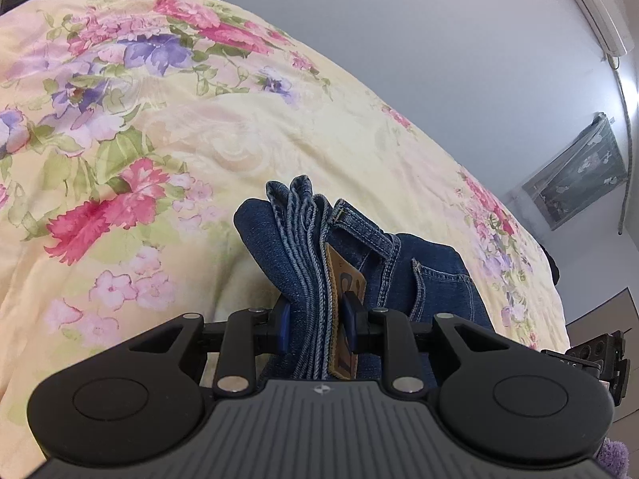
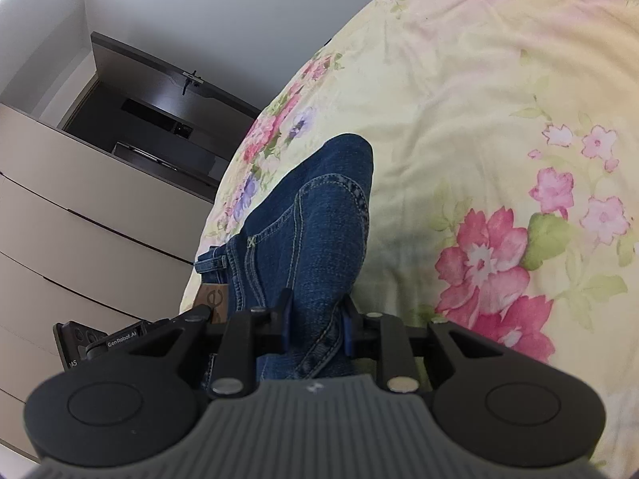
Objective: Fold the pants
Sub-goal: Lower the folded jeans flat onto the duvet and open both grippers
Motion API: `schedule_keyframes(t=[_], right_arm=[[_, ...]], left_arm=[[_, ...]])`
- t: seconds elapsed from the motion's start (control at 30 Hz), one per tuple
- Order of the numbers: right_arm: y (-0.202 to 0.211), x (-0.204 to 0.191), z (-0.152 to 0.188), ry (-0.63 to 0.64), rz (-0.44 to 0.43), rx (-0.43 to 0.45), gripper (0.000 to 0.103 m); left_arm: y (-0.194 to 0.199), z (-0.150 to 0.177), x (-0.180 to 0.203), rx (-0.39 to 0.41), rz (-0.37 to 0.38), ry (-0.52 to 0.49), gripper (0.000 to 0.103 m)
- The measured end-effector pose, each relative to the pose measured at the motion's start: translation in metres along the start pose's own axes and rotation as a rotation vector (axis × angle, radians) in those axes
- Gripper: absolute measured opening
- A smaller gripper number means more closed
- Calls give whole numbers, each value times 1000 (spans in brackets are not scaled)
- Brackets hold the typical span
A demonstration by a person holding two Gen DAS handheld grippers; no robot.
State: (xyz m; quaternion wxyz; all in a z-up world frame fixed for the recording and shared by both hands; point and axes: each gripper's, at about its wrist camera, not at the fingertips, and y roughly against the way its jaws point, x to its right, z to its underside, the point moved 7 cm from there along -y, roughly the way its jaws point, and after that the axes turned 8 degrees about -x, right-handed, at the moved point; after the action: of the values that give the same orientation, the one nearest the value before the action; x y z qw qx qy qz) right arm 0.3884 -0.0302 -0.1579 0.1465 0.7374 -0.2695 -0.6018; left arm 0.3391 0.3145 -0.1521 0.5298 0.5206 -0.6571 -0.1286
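Observation:
The pants are dark blue jeans (image 1: 287, 247), held up off the floral bed cover. My left gripper (image 1: 317, 317) is shut on a thick bunch of folded denim layers by the waistband, next to the tan leather patch (image 1: 345, 275). My right gripper (image 2: 315, 317) is shut on another part of the jeans (image 2: 319, 215), near a stitched pocket seam. The cloth rises past the fingers in both views. The other gripper's body shows at the lower left of the right wrist view (image 2: 116, 339) and at the right edge of the left wrist view (image 1: 591, 359).
A yellow bed cover (image 1: 239, 127) with pink and purple flowers fills the area under the jeans, also in the right wrist view (image 2: 499, 119). A beige drawer unit (image 2: 80, 239) and a dark doorway (image 2: 151, 127) stand left. An air conditioner (image 1: 595, 4) hangs on the grey wall.

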Motion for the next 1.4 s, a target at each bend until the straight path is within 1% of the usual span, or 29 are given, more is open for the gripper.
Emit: schedule_keyframes(t=[0.1,0.2,0.33,0.4,0.47,0.5,0.57,0.63,0.67,0.7,0.77,0.83,0.87,0.93,1.0,1.03,1.07,1.1,1.13,1.2,1.27,1.3,1.37,1.4], right_arm=[[-17,16,-1,-18,20,-20,19],[-27,27,-2,-15,37,-25,19],[-41,41,-1,7,110,-39,19],[-48,49,0,16,142,-43,18],[-51,53,1,10,151,-43,19],[-50,51,1,13,162,-42,20],[-49,44,-1,41,198,-44,23],[-42,36,0,77,234,-40,30],[-37,32,1,103,260,-35,34],[-30,27,5,140,289,-22,35],[-12,17,18,214,349,12,35],[8,8,36,285,399,51,36],[16,4,46,317,423,67,36],[35,1,75,355,473,77,33],[42,2,104,350,504,67,27],[44,5,118,348,524,58,26],[44,7,130,344,545,47,26],[43,11,139,332,557,41,26],[40,14,145,310,541,34,26],[38,18,152,232,486,39,25],[31,21,152,175,482,47,25],[27,25,152,135,488,39,26],[21,33,155,51,465,27,26],[19,36,155,24,459,26,24]], left_arm=[[-17,2,-14,-25,-12,13,28],[-23,2,-23,-31,-8,10,28],[-31,4,-34,-51,-12,-14,29],[-35,5,-40,-59,4,15,30],[-35,6,-41,-60,8,25,30],[-35,7,-41,-60,2,28,31],[-31,7,-35,-52,-30,18,37],[-21,9,-27,-33,-77,5,41],[-13,12,-23,-20,-105,-4,40],[-4,15,-18,2,-137,-33,40],[15,24,-6,46,-172,-94,40],[31,37,8,56,-169,-158,39],[36,45,16,52,-170,-198,35],[39,63,33,29,-193,-290,32],[35,79,42,4,-228,-358,30],[31,86,44,-7,-262,-385,29],[24,92,41,-22,-298,-401,26],[18,95,37,-38,-318,-396,25],[14,98,32,-46,-331,-390,24],[10,100,23,-49,-332,-369,23],[8,100,17,-60,-314,-323,23],[7,100,14,-62,-310,-313,22],[5,100,11,-71,-309,-296,21],[4,100,10,-74,-310,-289,21]])
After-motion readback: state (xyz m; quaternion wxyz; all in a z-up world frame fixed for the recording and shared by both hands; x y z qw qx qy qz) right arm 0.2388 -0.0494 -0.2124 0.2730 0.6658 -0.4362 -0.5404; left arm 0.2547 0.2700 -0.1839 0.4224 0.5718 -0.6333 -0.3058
